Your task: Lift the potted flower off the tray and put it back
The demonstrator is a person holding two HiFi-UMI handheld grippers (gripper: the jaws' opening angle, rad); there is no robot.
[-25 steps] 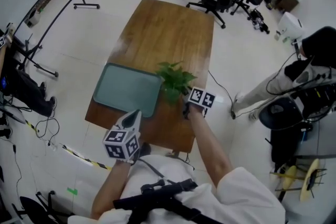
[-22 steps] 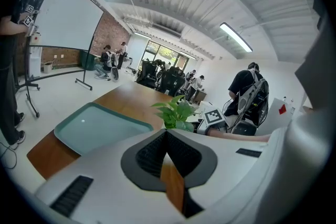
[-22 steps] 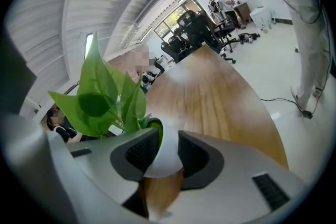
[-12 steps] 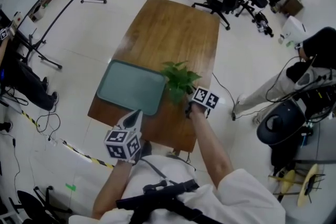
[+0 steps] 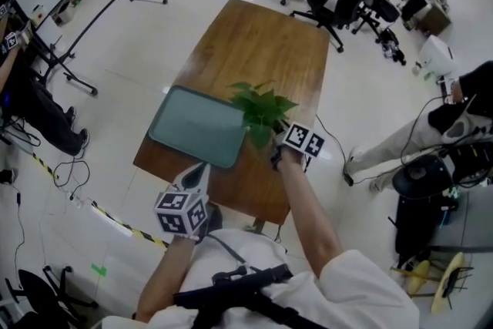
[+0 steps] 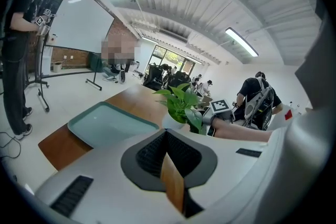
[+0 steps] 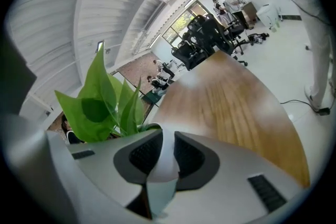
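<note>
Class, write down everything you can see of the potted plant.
The potted plant has broad, glossy green leaves rising from a small white pot, smooth like plastic or ceramic. It stands upright by the right edge of the green tray, over the wooden table. The right claw is closing on the pot's rim, which sits between its jaws. Whether its base touches the table is hidden.

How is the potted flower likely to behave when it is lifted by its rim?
Probably top-heavy: leaves spread wider than the small white pot, so it may tilt. The right gripper, jaws closing, pinches only one rim wall, so it might swing. Leaves look floppy.
</note>
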